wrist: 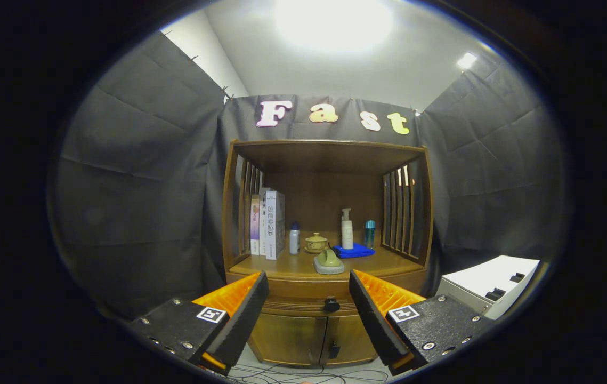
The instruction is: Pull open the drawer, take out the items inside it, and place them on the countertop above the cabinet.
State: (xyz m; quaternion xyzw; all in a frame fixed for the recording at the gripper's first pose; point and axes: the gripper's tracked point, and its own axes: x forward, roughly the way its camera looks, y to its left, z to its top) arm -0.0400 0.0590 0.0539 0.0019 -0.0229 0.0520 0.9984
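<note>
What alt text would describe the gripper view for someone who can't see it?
The open hand-held gripper faces a brown wooden cabinet, its closed drawer's round black knob between the fingers. On the countertop above stand upright books and small bottles.

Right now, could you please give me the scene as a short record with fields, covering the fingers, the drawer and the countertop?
gripper: open, fingers spread wide, holding nothing
drawer: closed, beyond the fingers
drawer knob: dark, round, seen in the gap between the fingers, untouched
countertop: holds upright books, small bottle, lidded pot, green item on a grey pad, pump bottle on a blue cloth, teal bottle
cabinet doors: closed, below the drawer
task stage: drawer not yet opened
</note>
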